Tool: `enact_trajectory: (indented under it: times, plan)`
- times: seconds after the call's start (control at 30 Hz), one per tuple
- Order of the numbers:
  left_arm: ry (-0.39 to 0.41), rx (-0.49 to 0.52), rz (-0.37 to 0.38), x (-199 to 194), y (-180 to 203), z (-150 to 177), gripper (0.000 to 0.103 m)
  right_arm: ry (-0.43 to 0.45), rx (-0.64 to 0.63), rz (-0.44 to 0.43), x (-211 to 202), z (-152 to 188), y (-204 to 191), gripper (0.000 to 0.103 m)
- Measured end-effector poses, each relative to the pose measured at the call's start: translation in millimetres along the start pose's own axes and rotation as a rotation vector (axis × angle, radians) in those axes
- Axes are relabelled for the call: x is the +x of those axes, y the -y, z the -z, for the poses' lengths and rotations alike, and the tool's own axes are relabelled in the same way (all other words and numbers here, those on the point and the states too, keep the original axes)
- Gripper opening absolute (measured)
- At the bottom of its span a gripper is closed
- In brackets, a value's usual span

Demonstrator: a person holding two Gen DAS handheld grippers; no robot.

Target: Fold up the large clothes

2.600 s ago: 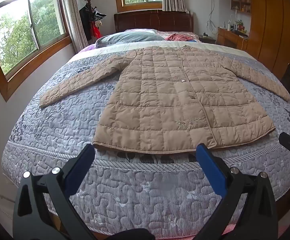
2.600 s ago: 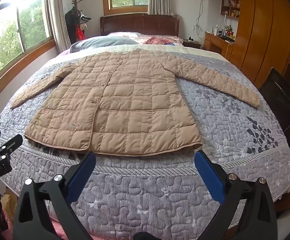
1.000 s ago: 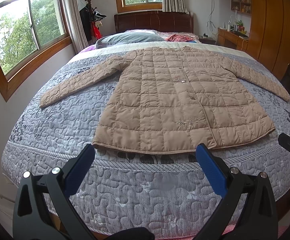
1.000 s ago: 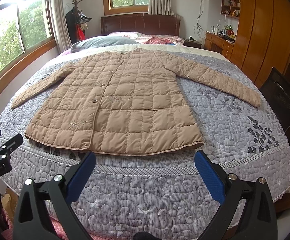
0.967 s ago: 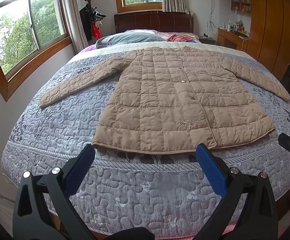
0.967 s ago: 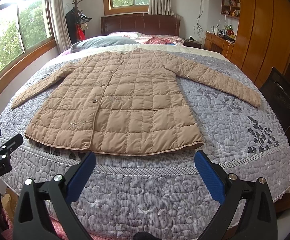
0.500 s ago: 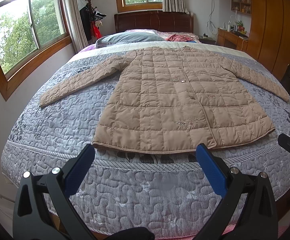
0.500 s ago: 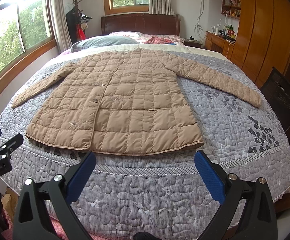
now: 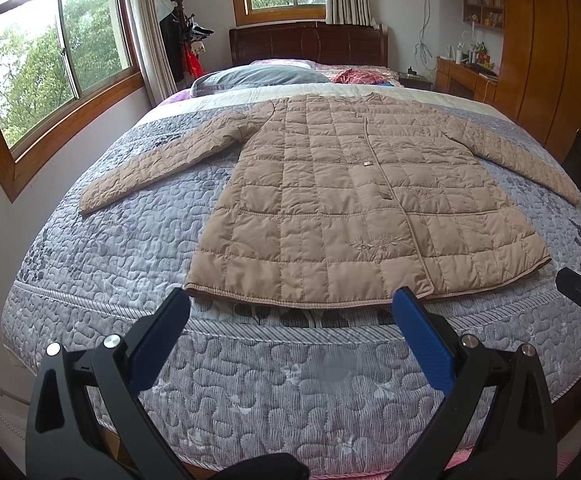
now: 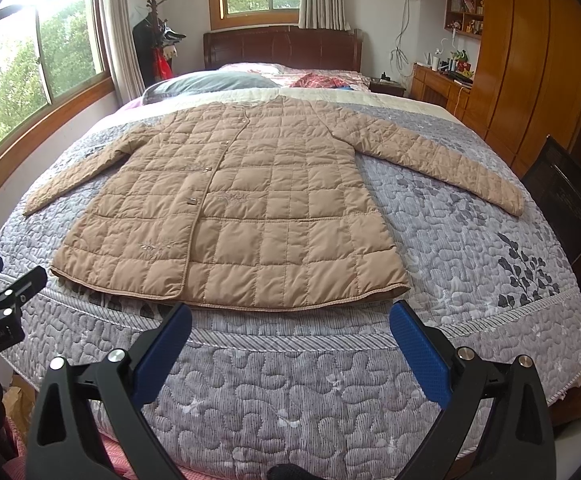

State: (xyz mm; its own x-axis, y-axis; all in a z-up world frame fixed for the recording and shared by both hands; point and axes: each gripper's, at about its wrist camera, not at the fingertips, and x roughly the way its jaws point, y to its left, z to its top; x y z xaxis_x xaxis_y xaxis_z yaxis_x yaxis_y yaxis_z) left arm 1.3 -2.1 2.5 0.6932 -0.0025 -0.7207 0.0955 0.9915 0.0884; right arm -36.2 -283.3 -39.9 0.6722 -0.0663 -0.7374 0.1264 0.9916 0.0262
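A tan quilted coat lies flat and face up on the bed, hem toward me, both sleeves spread out to the sides; it also shows in the right wrist view. My left gripper is open and empty, held over the foot of the bed just short of the hem's left half. My right gripper is open and empty, just short of the hem's right half. Each gripper's edge shows in the other's view.
The bed has a grey quilted cover and pillows by a dark wooden headboard. Windows and a coat rack stand left. A wooden wardrobe, desk and dark chair stand right.
Both views have crept very slightly; the coat and the grippers' opening are unchanged.
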Motion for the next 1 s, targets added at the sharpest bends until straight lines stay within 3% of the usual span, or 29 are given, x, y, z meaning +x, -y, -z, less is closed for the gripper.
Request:
enact_trajectory:
  times: [0.5, 0.7, 0.87, 1.0]
  plan:
    - [0.000, -0.003, 0.002, 0, 0, 2, 0.100, -0.004, -0.003, -0.008, 3, 0, -1, 0.099]
    - [-0.004, -0.017, 0.045, 5, -1, 0, 0.100, 0.003, 0.007, -0.017, 6, -5, 5, 0.099]
    - [-0.062, -0.050, 0.150, 31, -3, -13, 0.100, -0.015, 0.078, -0.054, 22, -25, 40, 0.099]
    - [-0.174, -0.012, 0.221, 73, 10, -41, 0.100, 0.024, 0.189, 0.000, 31, -51, 98, 0.099]
